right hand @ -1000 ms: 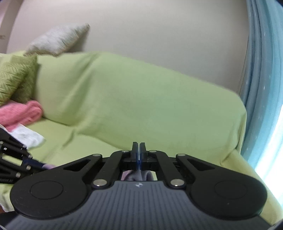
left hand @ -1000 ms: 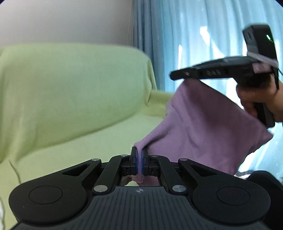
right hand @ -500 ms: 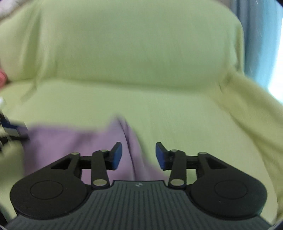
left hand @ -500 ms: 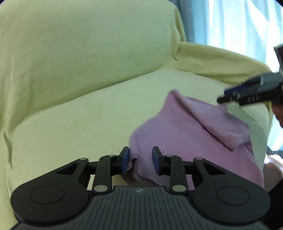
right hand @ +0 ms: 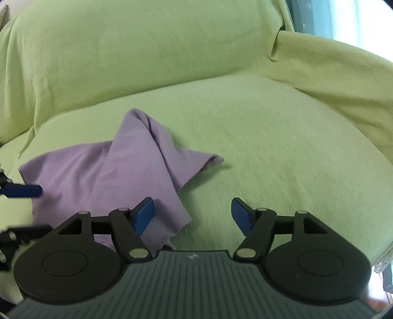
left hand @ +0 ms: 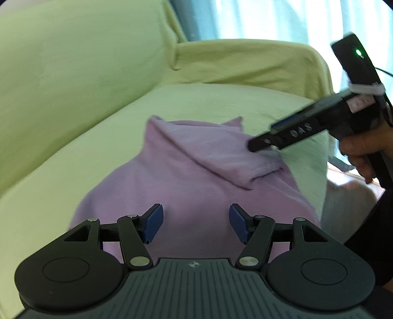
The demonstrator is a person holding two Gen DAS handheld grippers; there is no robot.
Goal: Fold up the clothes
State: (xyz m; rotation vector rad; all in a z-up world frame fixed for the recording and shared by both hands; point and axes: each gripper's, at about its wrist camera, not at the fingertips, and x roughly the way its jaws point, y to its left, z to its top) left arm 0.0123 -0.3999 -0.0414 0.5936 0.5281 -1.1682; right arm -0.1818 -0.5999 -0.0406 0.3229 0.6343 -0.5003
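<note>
Soft daylight, entering through the blue curtain (left hand: 258, 19) at upper right; window patches overexposed. Fisheye bends the sofa (right hand: 172, 49) outlines, corners vignetted black. Right gripper (left hand: 260, 144) slightly motion-blurred in left view. Shadows faint, diffuse.

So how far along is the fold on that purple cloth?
Done: the purple cloth lies on the green sofa seat, one flap doubled over it. In hand: nothing; the left gripper and right gripper are both open above it. Left: the cloth is rumpled and uneven, so it needs smoothing and the actual folds.
</note>
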